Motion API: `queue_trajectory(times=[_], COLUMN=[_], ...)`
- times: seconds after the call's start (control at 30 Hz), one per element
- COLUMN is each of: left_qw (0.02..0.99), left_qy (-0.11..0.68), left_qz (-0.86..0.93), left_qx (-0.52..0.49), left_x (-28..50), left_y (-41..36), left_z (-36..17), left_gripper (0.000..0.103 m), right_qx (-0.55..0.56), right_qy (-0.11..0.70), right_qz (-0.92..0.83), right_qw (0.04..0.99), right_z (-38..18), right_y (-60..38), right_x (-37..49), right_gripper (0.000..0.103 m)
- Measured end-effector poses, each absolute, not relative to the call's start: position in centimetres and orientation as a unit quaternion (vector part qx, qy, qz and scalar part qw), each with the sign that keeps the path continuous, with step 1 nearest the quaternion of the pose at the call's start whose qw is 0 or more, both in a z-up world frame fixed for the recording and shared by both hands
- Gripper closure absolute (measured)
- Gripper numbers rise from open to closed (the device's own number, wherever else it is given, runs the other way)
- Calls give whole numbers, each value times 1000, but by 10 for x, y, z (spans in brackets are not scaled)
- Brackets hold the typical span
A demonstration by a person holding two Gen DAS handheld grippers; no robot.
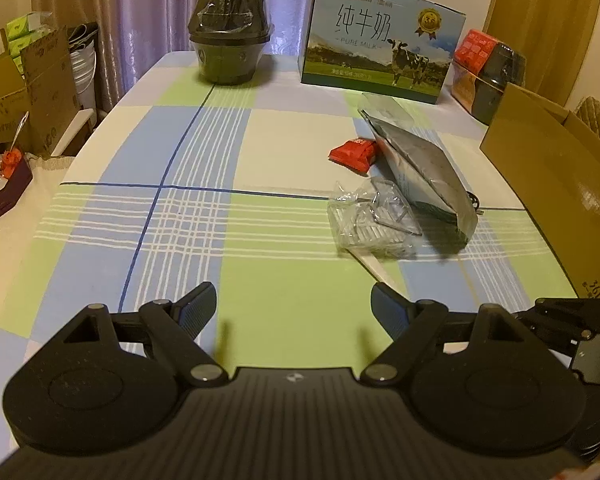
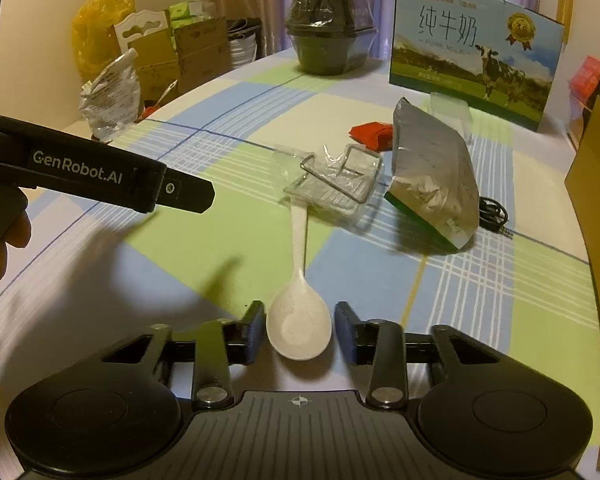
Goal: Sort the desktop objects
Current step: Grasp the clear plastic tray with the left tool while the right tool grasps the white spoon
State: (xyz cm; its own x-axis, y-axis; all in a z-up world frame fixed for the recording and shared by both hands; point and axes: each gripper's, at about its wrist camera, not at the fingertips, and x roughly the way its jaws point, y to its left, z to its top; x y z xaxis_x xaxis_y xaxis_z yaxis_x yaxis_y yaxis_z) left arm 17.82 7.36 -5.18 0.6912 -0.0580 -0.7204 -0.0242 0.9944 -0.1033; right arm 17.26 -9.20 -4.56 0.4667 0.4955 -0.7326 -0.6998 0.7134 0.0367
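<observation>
The right gripper is open, its fingers flanking the bowl of the one white spoon lying on the bench; no contact is clear. The spoon looks light, stiff and slick plastic, best pinched across the bowl's rim or at the neck. The left gripper hangs open and empty. Beyond lie one crinkly clear wrapper, one soft foil bag and one red packet.

White spoon, red packet (checked green-blue tablecloth).
</observation>
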Motion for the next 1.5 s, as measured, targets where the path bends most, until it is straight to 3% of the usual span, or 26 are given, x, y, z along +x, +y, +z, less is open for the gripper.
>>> queue_trajectory(times=[0.57, 0.9, 1.13, 1.4, 1.5], left_qw=[920, 925, 936, 936, 934], left_qy=[390, 376, 347, 345, 349], left_qz=[-27, -51, -39, -6, -6], left_qx=[-24, 24, 52, 69, 76], left_x=[178, 202, 224, 249, 255], left_y=[59, 12, -15, -32, -34], left_z=[-55, -72, -78, -87, -88], left_gripper=[22, 21, 6, 8, 20], right_qx=[-112, -65, -45, -36, -34], right_qy=[391, 392, 388, 383, 384], right_qz=[291, 211, 205, 201, 198], right_qw=[866, 893, 897, 901, 901], right_z=[-24, -25, -28, -28, -29], right_y=[-174, -201, -205, -209, -211], right_x=[131, 157, 172, 184, 187], right_gripper=[73, 73, 73, 73, 73])
